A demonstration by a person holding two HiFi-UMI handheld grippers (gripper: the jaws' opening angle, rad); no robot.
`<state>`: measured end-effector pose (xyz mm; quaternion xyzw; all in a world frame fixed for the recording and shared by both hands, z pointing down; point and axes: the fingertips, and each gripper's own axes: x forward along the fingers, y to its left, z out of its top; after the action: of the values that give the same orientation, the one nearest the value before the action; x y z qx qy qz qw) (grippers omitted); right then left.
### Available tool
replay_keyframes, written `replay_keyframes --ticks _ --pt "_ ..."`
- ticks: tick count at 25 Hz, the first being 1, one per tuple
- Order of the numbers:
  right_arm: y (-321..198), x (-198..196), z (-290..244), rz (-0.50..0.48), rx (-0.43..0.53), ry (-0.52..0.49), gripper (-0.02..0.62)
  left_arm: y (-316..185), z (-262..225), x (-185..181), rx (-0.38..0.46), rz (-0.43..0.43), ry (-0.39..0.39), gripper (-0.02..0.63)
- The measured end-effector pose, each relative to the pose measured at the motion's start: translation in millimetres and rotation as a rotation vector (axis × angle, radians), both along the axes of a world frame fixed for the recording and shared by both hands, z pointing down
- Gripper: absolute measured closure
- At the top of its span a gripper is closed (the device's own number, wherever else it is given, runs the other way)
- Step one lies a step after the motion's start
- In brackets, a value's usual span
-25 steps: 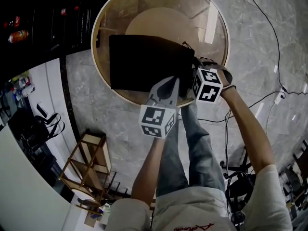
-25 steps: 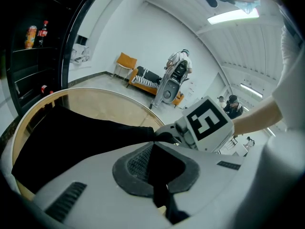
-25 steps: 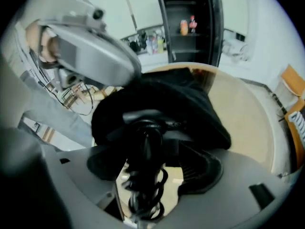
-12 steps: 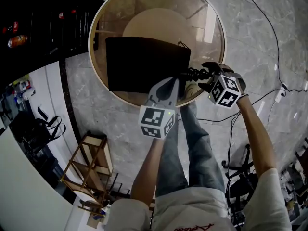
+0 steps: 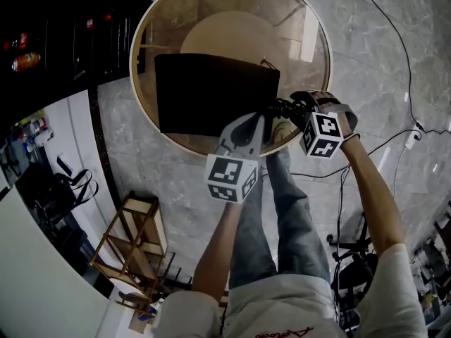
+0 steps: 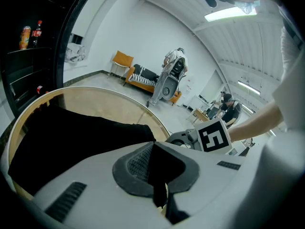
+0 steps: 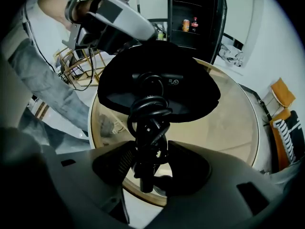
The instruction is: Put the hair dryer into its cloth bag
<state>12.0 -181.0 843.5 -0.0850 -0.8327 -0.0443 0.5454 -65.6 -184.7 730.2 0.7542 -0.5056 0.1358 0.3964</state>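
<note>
The black cloth bag (image 5: 211, 94) lies flat on the round glass table (image 5: 144, 62). My left gripper (image 5: 257, 122) is shut on the bag's edge by its mouth, and black cloth fills its jaws (image 6: 159, 175). The hair dryer (image 7: 157, 80) sits inside the open mouth with only its rear end showing. Its coiled black cord (image 5: 282, 108) sticks out to the right. My right gripper (image 5: 292, 111) has just been closing. The cord bundle (image 7: 150, 113) fills the gap between its pads, so this gripper (image 7: 150, 163) is shut on the cord.
The table's near rim (image 7: 143, 194) runs just under my right jaws, with the person's legs below it. A wooden rack (image 5: 134, 245) stands on the floor at lower left. Cables (image 5: 394, 146) trail over the floor at right. A dark cabinet with bottles (image 5: 42, 34) stands at upper left.
My right gripper drew away from the bag's mouth to the right, uncovering the coiled cord, and its jaws narrowed round it. The left gripper and the bag kept still.
</note>
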Motion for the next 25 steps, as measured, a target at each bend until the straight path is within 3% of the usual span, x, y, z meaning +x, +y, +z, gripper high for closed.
replay_keyframes --ticks 13,25 --pt "0.6 -20.0 -40.0 -0.054 0.017 -0.044 0.373 -2.8 -8.8 6.9 0.01 0.023 0.016 0.577" --pt "1.8 -71.3 -45.1 -0.048 0.007 -0.141 0.376 -8.1 -11.9 10.9 0.016 0.027 0.073 0.577"
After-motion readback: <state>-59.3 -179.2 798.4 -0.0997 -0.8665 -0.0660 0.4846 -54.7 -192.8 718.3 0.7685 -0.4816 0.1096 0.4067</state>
